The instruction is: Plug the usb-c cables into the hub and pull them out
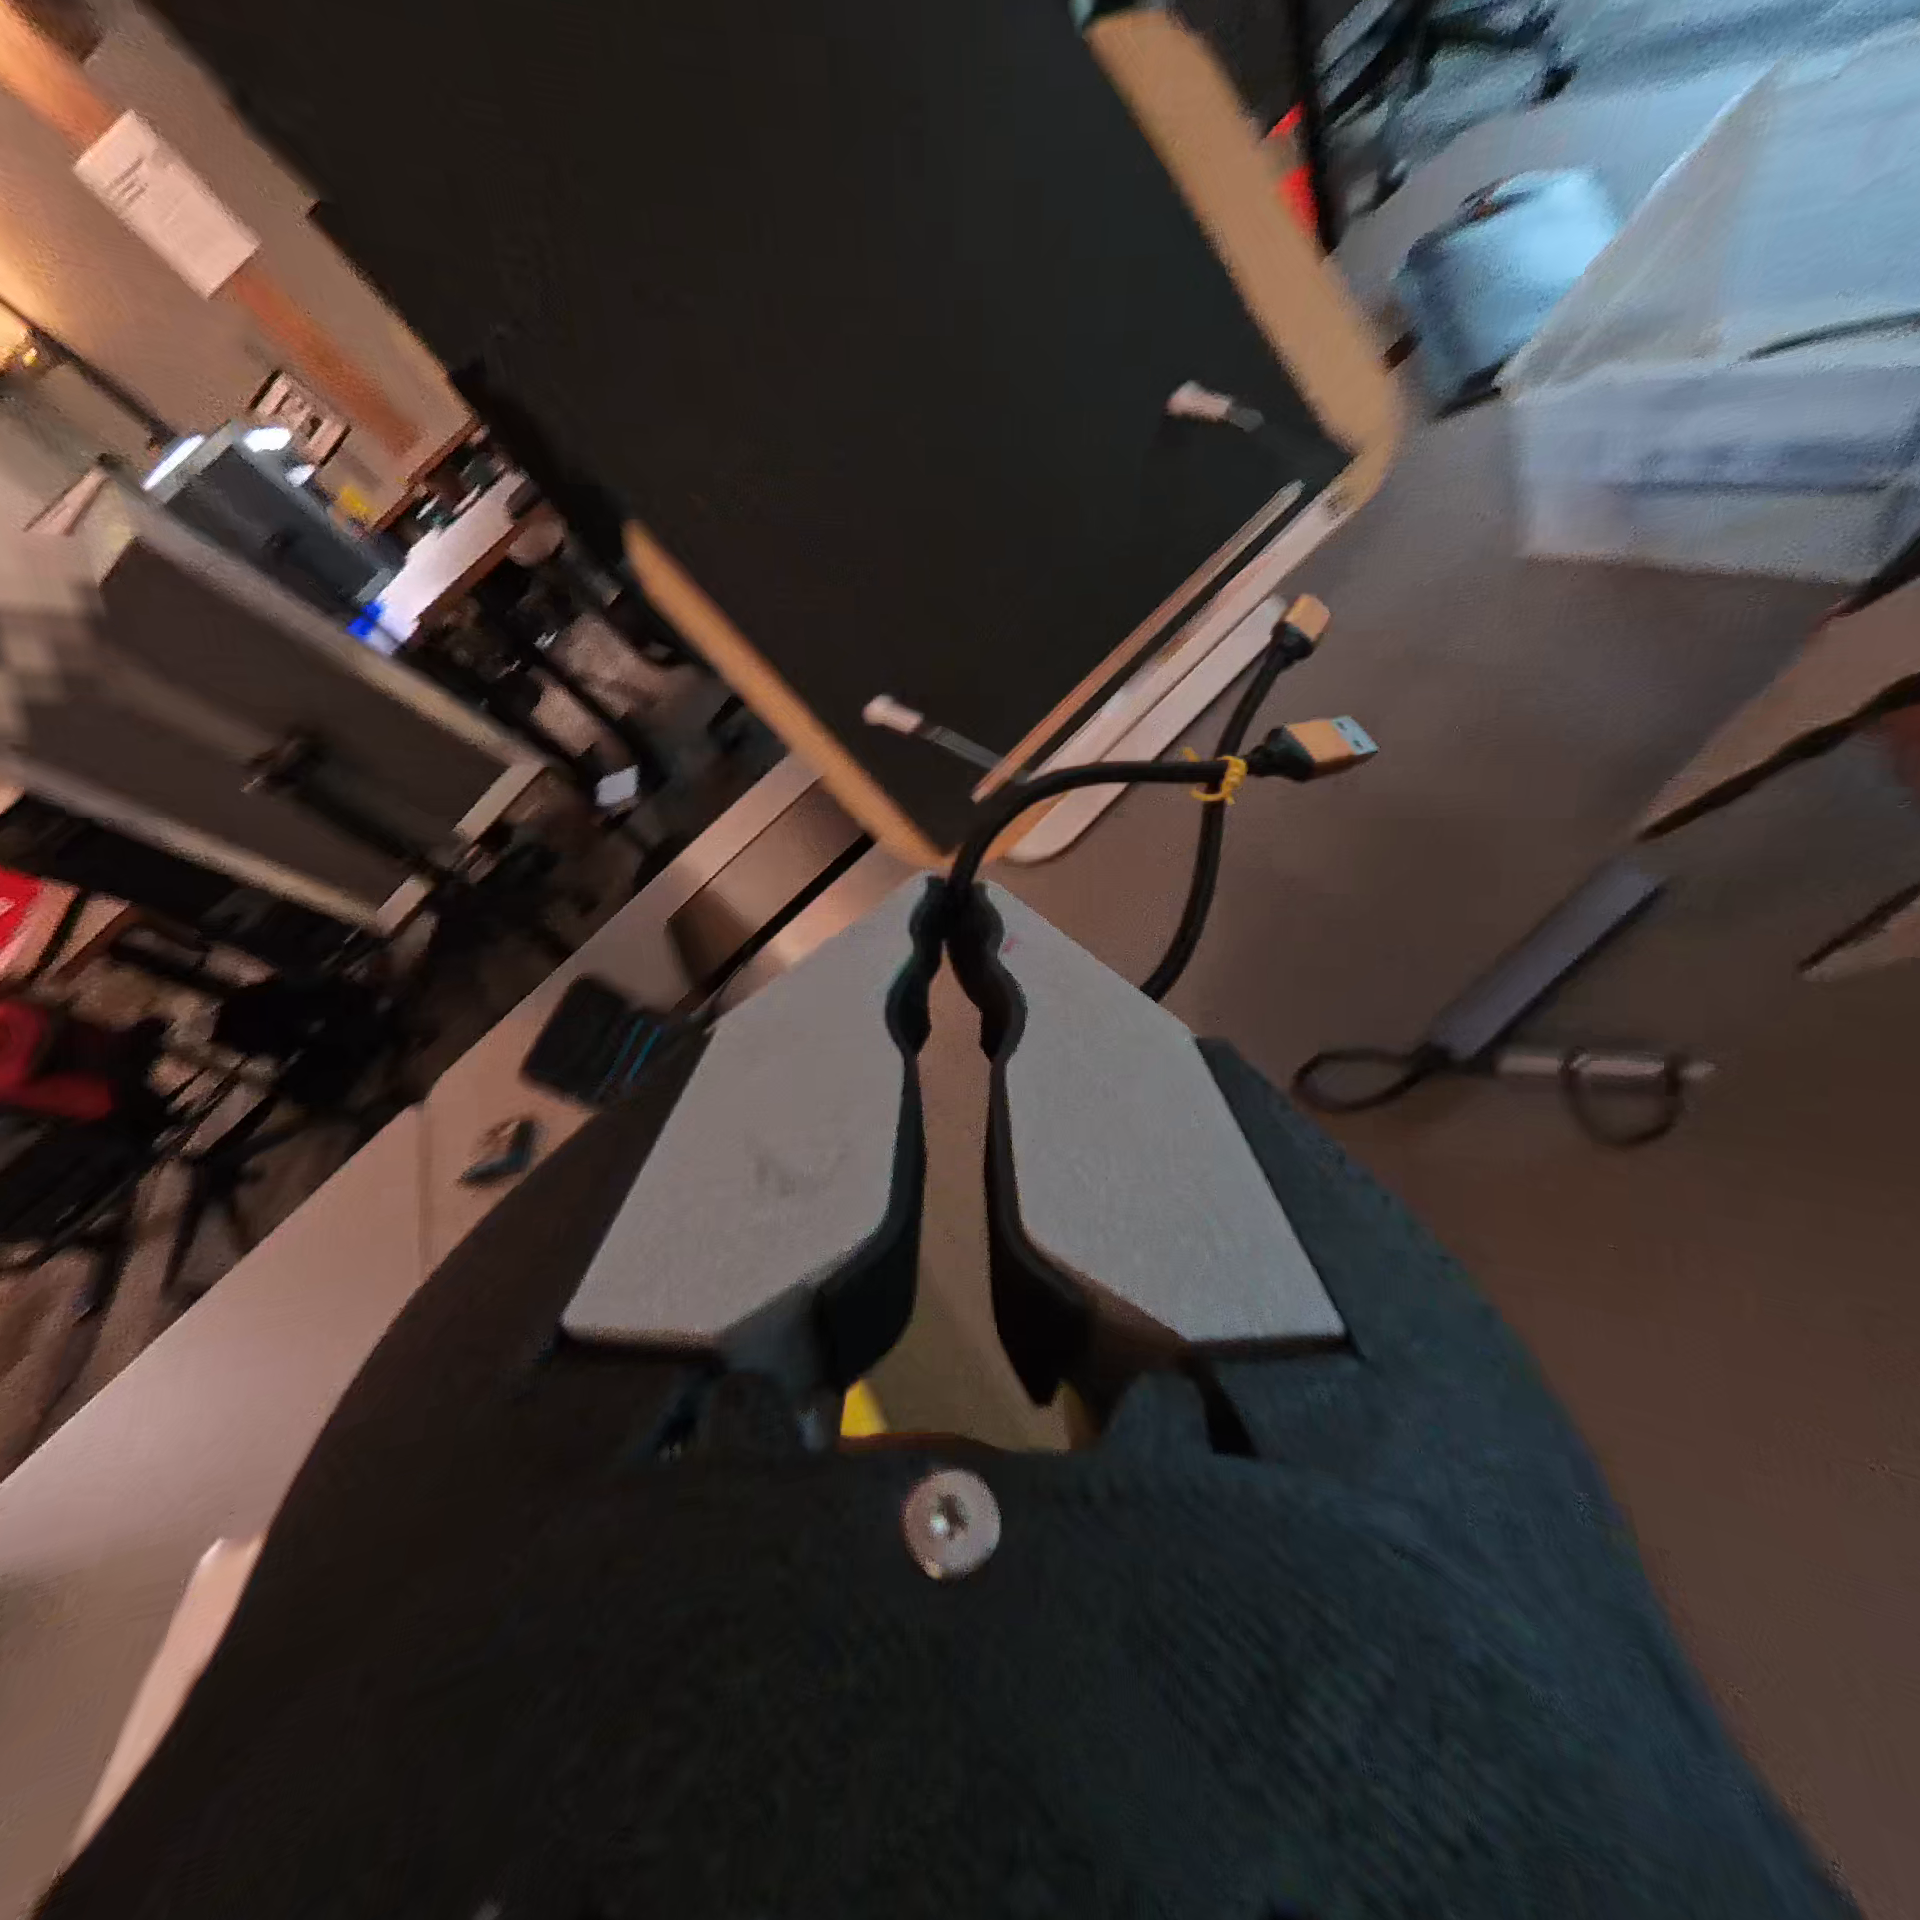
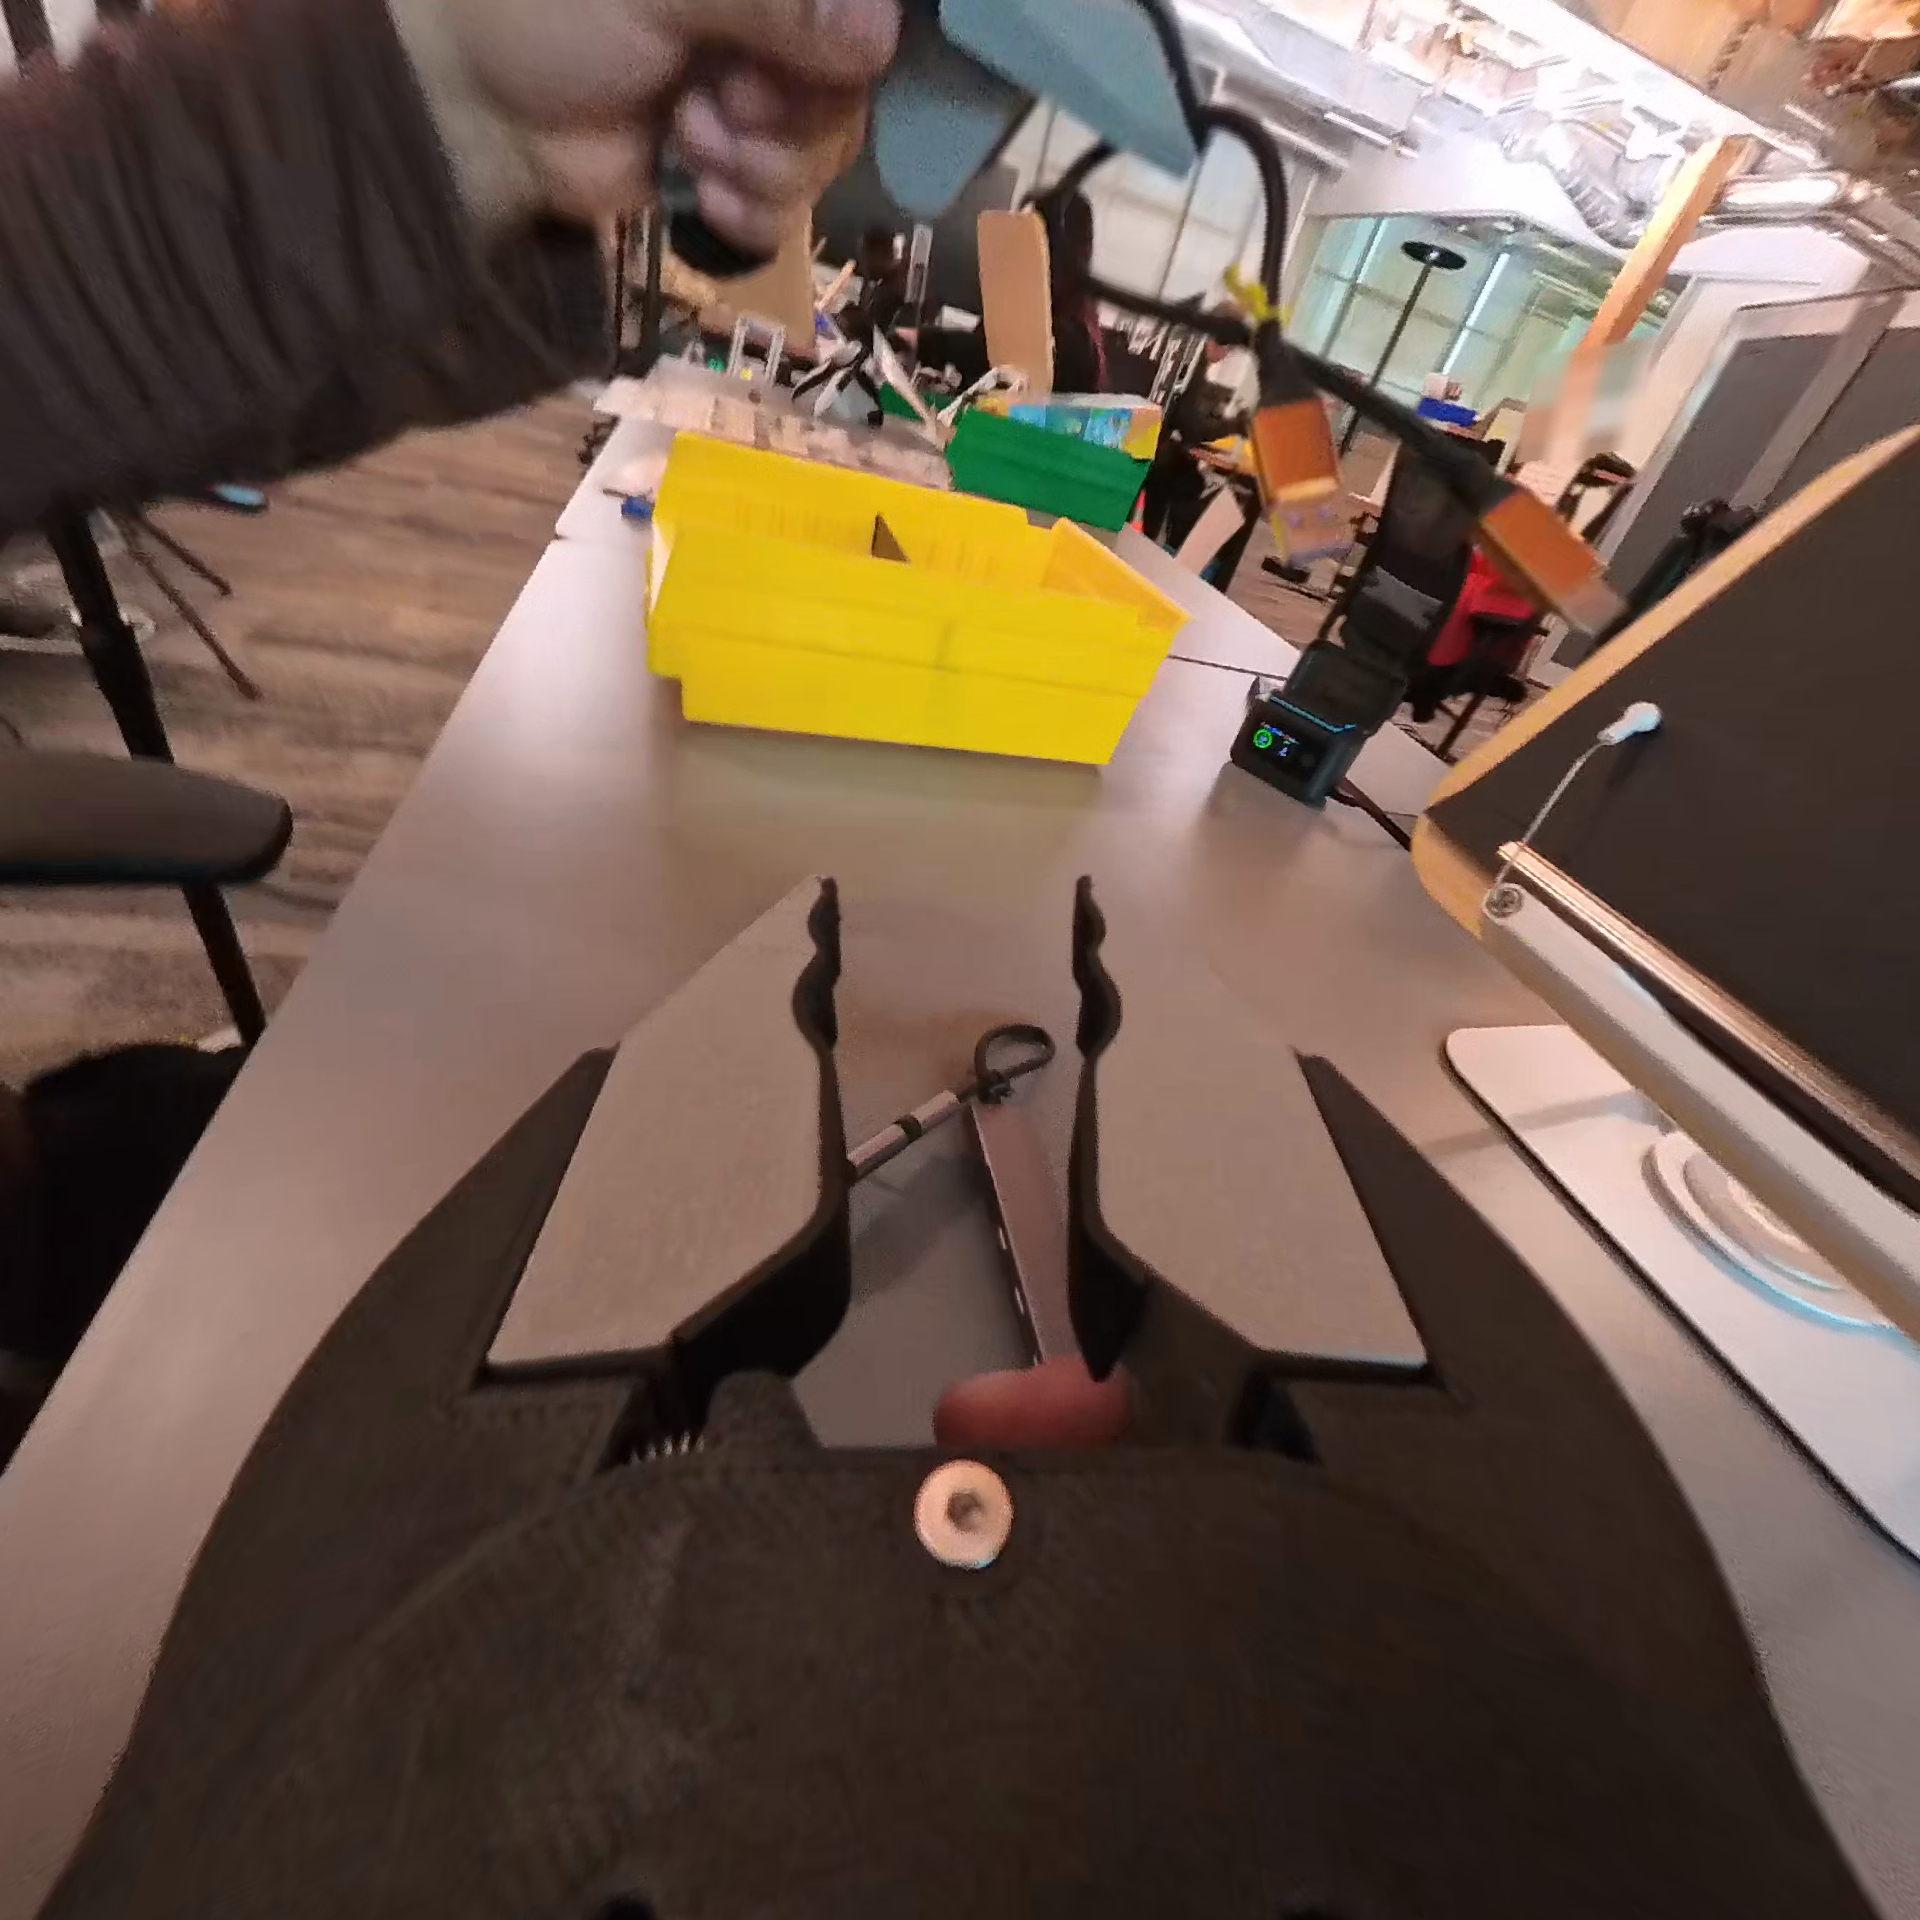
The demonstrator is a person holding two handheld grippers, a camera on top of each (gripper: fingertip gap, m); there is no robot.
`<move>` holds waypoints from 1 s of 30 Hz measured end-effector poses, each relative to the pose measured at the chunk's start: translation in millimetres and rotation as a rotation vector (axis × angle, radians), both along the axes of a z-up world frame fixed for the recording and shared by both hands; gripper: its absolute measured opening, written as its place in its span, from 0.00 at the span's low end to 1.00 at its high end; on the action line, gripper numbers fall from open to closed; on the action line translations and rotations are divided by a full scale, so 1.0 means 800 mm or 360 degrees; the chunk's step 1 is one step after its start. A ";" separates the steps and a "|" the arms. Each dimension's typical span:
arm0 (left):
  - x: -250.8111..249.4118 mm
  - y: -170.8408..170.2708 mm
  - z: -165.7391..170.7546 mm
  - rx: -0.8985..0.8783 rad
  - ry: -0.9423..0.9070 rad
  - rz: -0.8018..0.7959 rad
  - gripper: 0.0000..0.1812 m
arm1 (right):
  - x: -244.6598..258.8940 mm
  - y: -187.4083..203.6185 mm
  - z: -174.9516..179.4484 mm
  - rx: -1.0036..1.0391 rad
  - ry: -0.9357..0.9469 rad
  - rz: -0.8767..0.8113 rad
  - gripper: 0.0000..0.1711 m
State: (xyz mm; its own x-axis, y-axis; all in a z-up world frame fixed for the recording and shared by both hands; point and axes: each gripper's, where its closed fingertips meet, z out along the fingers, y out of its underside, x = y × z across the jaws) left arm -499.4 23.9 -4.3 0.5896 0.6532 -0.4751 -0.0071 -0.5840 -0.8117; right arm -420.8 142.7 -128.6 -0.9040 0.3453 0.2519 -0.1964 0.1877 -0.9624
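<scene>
Left claw (image 1: 951,914) clenched on our black cable (image 1: 1091,777), lifted off the table (image 1: 1455,1351).
Our right claw (image 2: 954,935) hangs released above the grey hub (image 2: 1023,1205) lying on the table; the cable's orange plugs (image 2: 1294,457) dangle in the air.

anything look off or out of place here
Nothing is spilled or damaged. One oddity: the cable hangs in the air, pinched mid-length in the left gripper, both orange plugs dangling free, tied with a yellow twist tie. The hub lies on the table, nothing plugged in.
</scene>
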 end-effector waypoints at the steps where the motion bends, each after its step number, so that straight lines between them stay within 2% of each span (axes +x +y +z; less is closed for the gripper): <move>1: 0.000 0.023 -0.006 0.0027 0.0009 -0.0047 0.01 | -0.004 0.003 0.003 -0.0040 -0.0033 -0.0018 0.24; 4: -0.001 0.085 -0.037 0.0065 -0.0044 -0.0176 0.01 | -0.029 0.018 0.011 -0.0173 -0.0171 -0.0164 0.32; 7: 0.007 0.141 -0.081 0.0121 -0.0205 -0.0339 0.01 | -0.063 0.041 0.016 -0.0280 -0.0279 -0.0384 0.31; 8: 0.010 0.156 -0.097 0.0133 -0.0256 -0.0391 0.01 | -0.073 0.048 0.016 -0.0312 -0.0302 -0.0454 0.30; 11: 0.019 0.195 -0.135 0.0124 -0.0311 -0.0577 0.02 | -0.096 0.066 0.003 -0.0307 -0.0375 -0.0628 0.42; 13: 0.017 0.212 -0.157 0.0099 -0.0315 -0.0618 0.01 | -0.110 0.077 -0.014 -0.0220 -0.0414 -0.0729 0.43; 18: 0.003 0.230 -0.178 0.0154 -0.0224 -0.0662 0.01 | -0.122 0.093 -0.037 -0.0130 -0.0503 -0.0790 0.43; 20: 0.004 0.229 -0.166 0.0339 -0.0150 -0.0721 0.01 | -0.120 0.094 -0.028 -0.0235 -0.0539 -0.0724 0.45; 21: 0.005 0.225 -0.163 0.0456 -0.0147 -0.0747 0.01 | -0.118 0.094 -0.023 -0.0294 -0.0555 -0.0684 0.43; 23: 0.018 0.222 -0.163 0.0587 -0.0209 -0.0879 0.01 | -0.113 0.093 -0.016 -0.0402 -0.0607 -0.0590 0.43; 26: 0.031 0.215 -0.164 0.0466 0.0008 -0.1038 0.01 | -0.107 0.086 -0.012 -0.0493 -0.0721 -0.0453 0.40; 29: 0.035 0.215 -0.172 0.0422 -0.0002 -0.1096 0.01 | -0.111 0.087 -0.009 -0.0602 -0.0796 -0.0423 0.34; 30: 0.038 0.216 -0.169 0.0445 -0.0008 -0.1112 0.01 | -0.111 0.086 -0.008 -0.0606 -0.0797 -0.0406 0.35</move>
State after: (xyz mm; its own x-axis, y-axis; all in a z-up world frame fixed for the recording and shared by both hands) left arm -469.2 196.7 -139.4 0.9128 0.2218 -0.3428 -0.2965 -0.2171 -0.9300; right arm -509.2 211.6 -134.8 -0.7583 0.5452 -0.3574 0.2957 -0.2009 -0.9339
